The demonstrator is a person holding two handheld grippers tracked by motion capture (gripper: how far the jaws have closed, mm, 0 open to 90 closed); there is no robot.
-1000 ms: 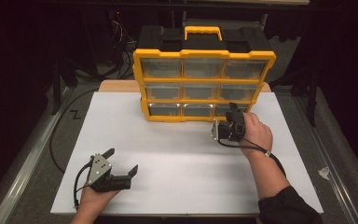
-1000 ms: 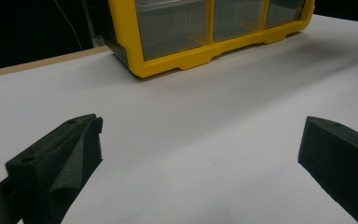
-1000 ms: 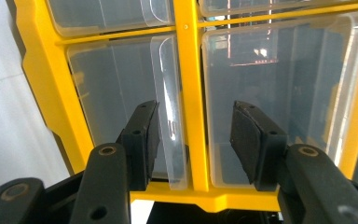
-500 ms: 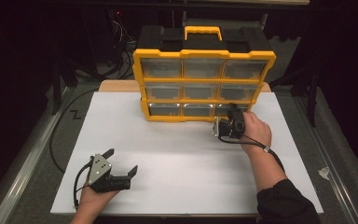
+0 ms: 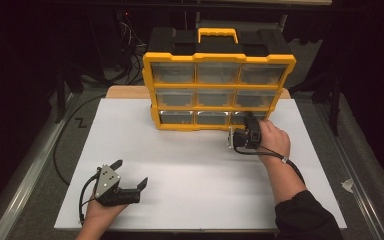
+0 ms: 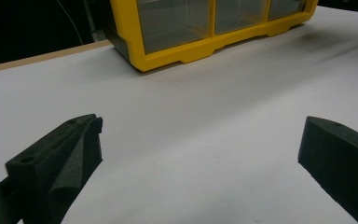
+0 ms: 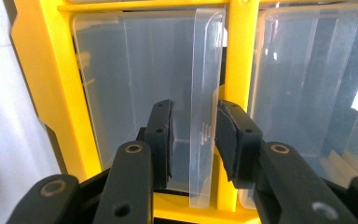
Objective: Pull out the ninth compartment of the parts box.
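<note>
A yellow organizer (image 5: pixel 219 85) with clear drawers stands at the back of the white table (image 5: pixel 190 165). My right gripper (image 5: pixel 249 120) is at its bottom right drawer (image 5: pixel 238 116). In the right gripper view that drawer (image 7: pixel 130 84) is close up, and its clear handle lip (image 7: pixel 207 93) stands between the pads of my right gripper (image 7: pixel 195 112). The jaws are open: a gap shows on one side of the lip, and the other pad is near it. My left gripper (image 5: pixel 131 172) rests wide open at the front left, nothing between its jaws (image 6: pixel 200 135).
The organizer (image 6: pixel 205 32) has a black top with a yellow carry handle (image 5: pixel 218 34). A strip of wooden board (image 5: pixel 127 92) shows behind the white sheet. Dark floor and cables lie to the left, past the table's metal edge (image 5: pixel 30 165).
The right gripper has edged forward to the bottom right drawer, bringing its jaws around the handle lip. The left gripper has stayed where it was.
</note>
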